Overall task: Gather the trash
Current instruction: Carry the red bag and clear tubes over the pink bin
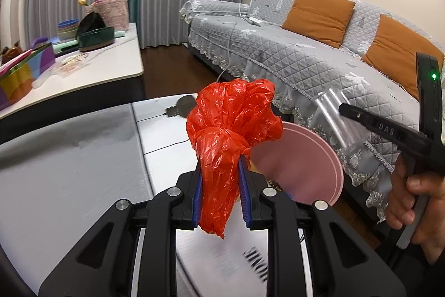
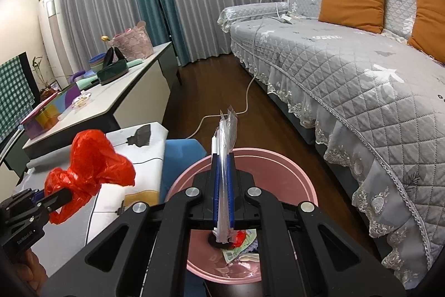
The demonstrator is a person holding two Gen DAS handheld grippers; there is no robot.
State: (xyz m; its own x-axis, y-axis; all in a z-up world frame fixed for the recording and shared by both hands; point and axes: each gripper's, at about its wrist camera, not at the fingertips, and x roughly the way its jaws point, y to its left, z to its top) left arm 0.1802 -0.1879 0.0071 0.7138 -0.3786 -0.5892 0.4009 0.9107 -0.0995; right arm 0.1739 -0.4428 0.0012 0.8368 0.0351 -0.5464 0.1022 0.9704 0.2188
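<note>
Red plastic bag (image 1: 232,135) is pinched in my left gripper (image 1: 219,180), near the pink bin (image 2: 278,157); my right gripper (image 2: 222,180), over the bin, clamps a clear wrapper (image 2: 226,130) for dropping.

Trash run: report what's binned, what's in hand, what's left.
Done: wrappers already lie in the pink bin. In hand: the left gripper is clamped on a knotted red plastic bag near the bin; the right gripper pinches a clear wrapper above it. Left: drop both in.
</note>
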